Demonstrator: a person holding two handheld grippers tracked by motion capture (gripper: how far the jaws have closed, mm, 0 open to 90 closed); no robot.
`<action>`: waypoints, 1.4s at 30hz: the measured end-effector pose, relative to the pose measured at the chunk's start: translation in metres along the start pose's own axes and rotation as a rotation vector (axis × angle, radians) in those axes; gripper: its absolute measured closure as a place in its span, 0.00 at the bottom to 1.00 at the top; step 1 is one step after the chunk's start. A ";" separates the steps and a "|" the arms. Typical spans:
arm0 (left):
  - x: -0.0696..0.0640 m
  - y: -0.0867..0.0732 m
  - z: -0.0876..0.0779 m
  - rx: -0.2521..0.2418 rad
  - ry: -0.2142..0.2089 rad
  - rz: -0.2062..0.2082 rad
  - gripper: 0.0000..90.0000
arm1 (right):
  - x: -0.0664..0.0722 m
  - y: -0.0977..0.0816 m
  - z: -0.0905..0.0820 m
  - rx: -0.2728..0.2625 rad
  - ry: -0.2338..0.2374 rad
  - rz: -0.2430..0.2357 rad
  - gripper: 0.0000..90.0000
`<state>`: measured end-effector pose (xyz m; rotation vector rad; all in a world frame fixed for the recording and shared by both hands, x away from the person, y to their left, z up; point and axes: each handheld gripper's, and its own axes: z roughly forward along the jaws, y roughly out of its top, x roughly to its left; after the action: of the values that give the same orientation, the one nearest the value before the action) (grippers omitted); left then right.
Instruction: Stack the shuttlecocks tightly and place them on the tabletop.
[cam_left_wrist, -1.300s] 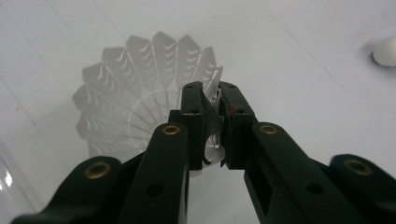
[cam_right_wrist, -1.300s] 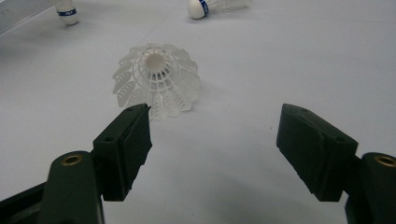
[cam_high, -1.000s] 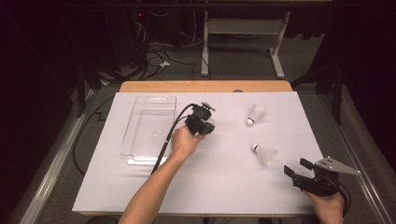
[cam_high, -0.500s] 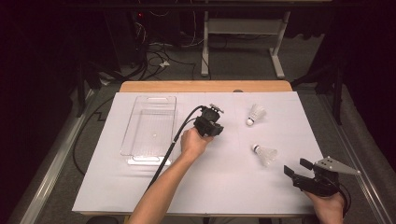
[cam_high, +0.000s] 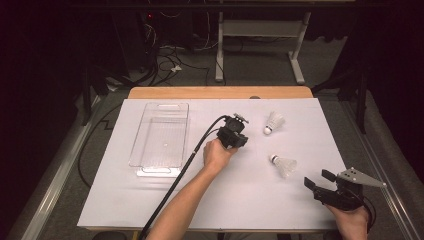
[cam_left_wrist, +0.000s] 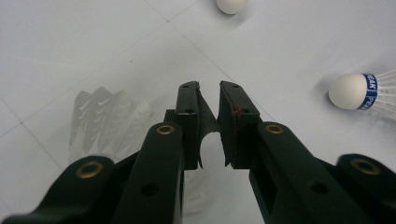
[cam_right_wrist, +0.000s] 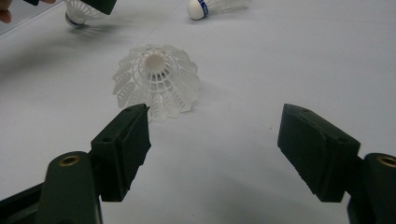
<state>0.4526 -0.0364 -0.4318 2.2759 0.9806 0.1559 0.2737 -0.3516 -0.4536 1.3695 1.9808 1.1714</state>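
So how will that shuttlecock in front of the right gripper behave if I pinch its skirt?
The shuttlecock probably weighs almost nothing. Its open lattice skirt looks springy and may flex under the jaws. Lying on its side, it could roll in an arc if nudged.

High view looks down; both gripper views close, sharing shuttlecocks (cam_high: 284, 164).

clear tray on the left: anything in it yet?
Empty. In the high view the clear tray shows only its bare ribbed bottom; both loose shuttlecocks lie outside on the white sheet.
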 end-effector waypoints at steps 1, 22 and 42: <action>0.000 0.000 0.002 0.001 -0.004 0.000 0.87 | 0.000 0.000 0.000 -0.001 0.000 -0.001 0.28; -0.004 0.001 0.006 -0.015 -0.042 -0.009 0.79 | 0.000 0.000 0.000 0.001 0.004 -0.002 0.28; -0.005 0.002 0.002 -0.025 -0.050 -0.002 0.69 | 0.000 0.000 0.000 0.000 0.003 -0.005 0.28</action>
<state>0.4512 -0.0422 -0.4316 2.2457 0.9503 0.1095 0.2738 -0.3513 -0.4537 1.3630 1.9858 1.1718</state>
